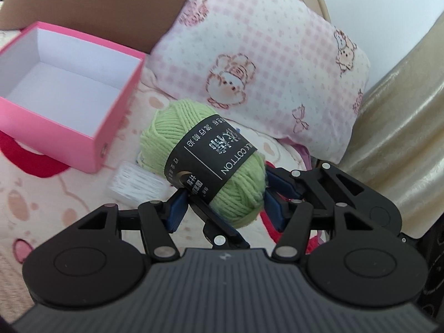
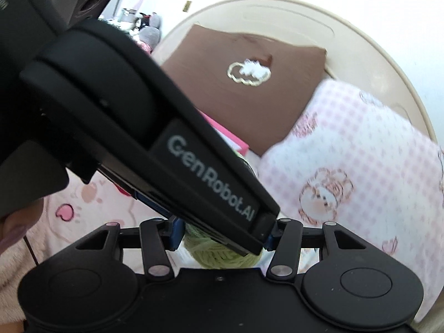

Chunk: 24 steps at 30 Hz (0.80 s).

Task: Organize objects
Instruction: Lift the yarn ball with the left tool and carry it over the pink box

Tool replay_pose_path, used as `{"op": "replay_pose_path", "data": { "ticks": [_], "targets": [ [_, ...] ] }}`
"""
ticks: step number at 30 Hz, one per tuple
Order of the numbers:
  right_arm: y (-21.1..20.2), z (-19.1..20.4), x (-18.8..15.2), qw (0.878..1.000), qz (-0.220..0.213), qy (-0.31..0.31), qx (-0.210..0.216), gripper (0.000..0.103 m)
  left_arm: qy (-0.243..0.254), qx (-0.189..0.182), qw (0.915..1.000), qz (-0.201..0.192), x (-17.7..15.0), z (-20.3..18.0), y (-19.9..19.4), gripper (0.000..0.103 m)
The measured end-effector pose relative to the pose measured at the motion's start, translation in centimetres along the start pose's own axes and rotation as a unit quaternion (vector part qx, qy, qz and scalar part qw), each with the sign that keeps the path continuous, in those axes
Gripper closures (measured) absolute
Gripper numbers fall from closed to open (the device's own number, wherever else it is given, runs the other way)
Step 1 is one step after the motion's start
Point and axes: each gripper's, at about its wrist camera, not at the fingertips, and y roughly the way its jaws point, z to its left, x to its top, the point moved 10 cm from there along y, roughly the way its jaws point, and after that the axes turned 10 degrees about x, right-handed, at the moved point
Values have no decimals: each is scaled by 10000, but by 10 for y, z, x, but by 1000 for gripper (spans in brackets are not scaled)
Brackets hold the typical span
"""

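Gripping green yarn ball [image 1: 211,161] jointly: left hand-held gripper [image 1: 222,205], seemingly right hand-held gripper [image 2: 222,238] too; pink box [image 1: 111,127] lies up-left, long axis pointing there.

Bedroom, home: bed [image 1: 41,194] with cartoon-print cover, pink checked pillow [image 1: 263,63], brown cushion [image 2: 244,83], rounded cream headboard [image 2: 360,27].

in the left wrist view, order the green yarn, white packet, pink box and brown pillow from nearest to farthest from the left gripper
1. green yarn, between the left gripper fingers
2. white packet, just left of the yarn on the blanket
3. pink box, further left, open
4. brown pillow, at the back behind the box
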Motion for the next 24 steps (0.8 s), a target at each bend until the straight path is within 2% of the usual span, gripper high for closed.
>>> {"op": "replay_pose_path", "data": {
  "ticks": [11, 14, 20, 24],
  "targets": [
    [1, 29, 44, 9984, -413, -367, 71, 46, -206, 22, 9990, -396, 37, 36, -40, 45],
    [8, 34, 56, 9976, -488, -484, 125, 46, -440, 59, 9980, -452, 52, 48, -45, 45],
    [31, 40, 74, 9974, -505, -393, 341, 46, -679, 212, 9962, -497, 75, 76, -42, 45],
    [61, 41, 81, 9970, -453, -307, 548, 47, -855, 417, 9947, -385, 94, 100, -22, 45]
  ]
}}
